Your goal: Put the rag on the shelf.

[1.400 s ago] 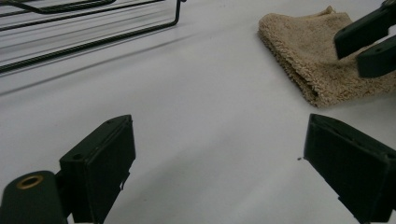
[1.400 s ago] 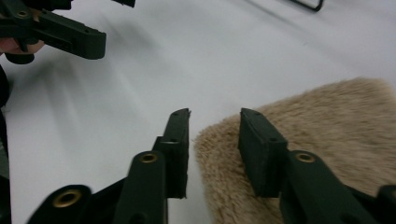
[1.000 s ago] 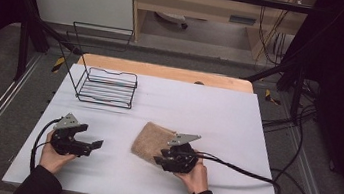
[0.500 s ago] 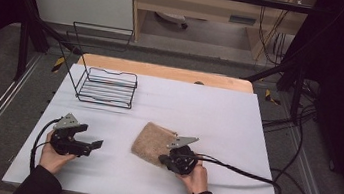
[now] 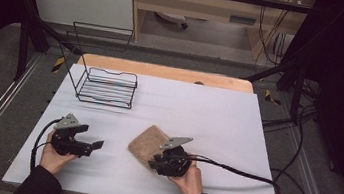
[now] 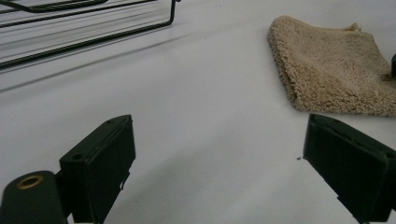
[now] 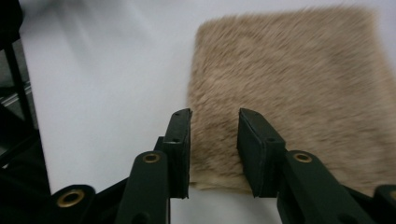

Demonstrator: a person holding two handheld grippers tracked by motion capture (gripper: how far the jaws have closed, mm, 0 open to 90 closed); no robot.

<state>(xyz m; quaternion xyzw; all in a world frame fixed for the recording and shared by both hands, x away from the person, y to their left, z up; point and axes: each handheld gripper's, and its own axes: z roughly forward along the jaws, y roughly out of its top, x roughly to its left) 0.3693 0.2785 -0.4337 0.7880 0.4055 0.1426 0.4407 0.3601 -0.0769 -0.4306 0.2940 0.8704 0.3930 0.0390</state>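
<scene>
A tan folded towel (image 5: 146, 143) lies flat on the white table (image 5: 217, 118), near its front middle. My right gripper (image 5: 152, 164) rests at the towel's near corner. In the right gripper view its jaws (image 7: 212, 116) stand a small gap apart over the towel (image 7: 289, 74) edge and have just been opening; the pile shows between them and the pads do not press on it. My left gripper (image 5: 97, 145) sits low on the table to the left, open wide with bare table between its jaws (image 6: 217, 126). The towel (image 6: 336, 70) lies ahead of it to the right.
A black wire basket (image 5: 107, 87) stands at the back left of the table, its lower bars (image 6: 84, 28) seen from the left gripper. A wooden board (image 5: 163, 71) runs along the far edge. A black cable (image 5: 241, 171) trails right from the right gripper.
The right gripper has shifted slightly at the towel's near corner. The left gripper and the towel lie as before.
</scene>
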